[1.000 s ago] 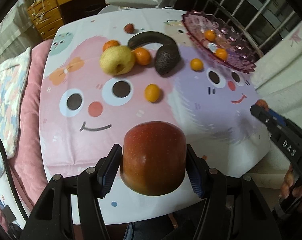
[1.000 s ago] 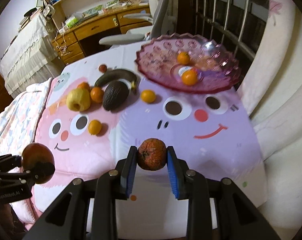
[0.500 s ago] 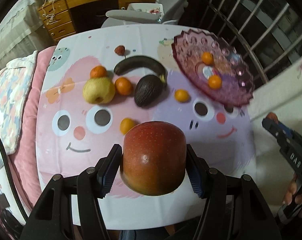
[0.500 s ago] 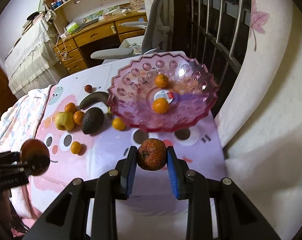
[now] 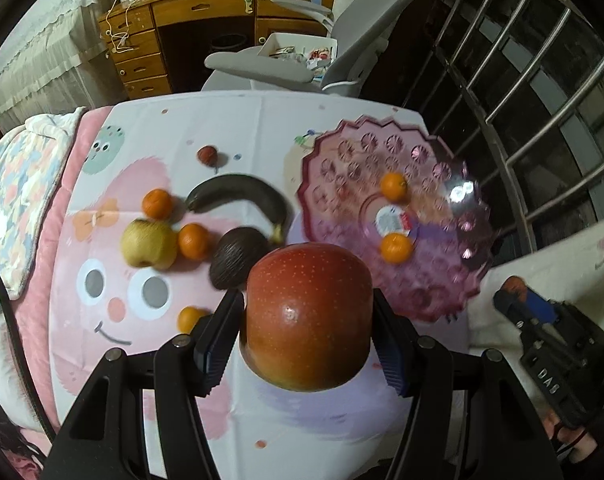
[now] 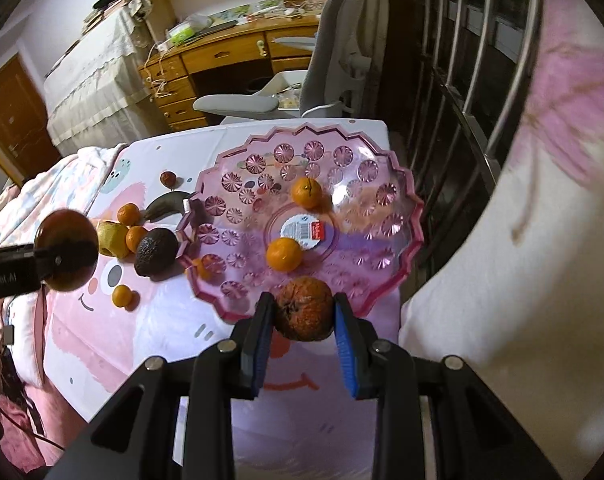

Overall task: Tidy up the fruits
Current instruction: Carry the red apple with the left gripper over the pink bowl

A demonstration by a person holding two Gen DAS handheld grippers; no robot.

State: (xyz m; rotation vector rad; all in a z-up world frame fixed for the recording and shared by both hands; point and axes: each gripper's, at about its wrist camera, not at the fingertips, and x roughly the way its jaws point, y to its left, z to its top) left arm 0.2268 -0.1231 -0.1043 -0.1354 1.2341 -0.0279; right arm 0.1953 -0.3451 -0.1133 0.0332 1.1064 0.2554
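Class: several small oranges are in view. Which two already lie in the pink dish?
The two oranges either side of the label in the pink dish; the others lie on the tablecloth.

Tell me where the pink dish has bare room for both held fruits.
The pink dish holds only two small oranges near its middle. Its far rim and its window-side half are bare. The cloth left of the dish is crowded: avocado, dark banana, yellow apple, more oranges.

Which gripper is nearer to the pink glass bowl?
Right. The right gripper, holding a shrivelled orange fruit, is at the pink bowl's near rim; the left gripper, holding a red apple, is farther left.
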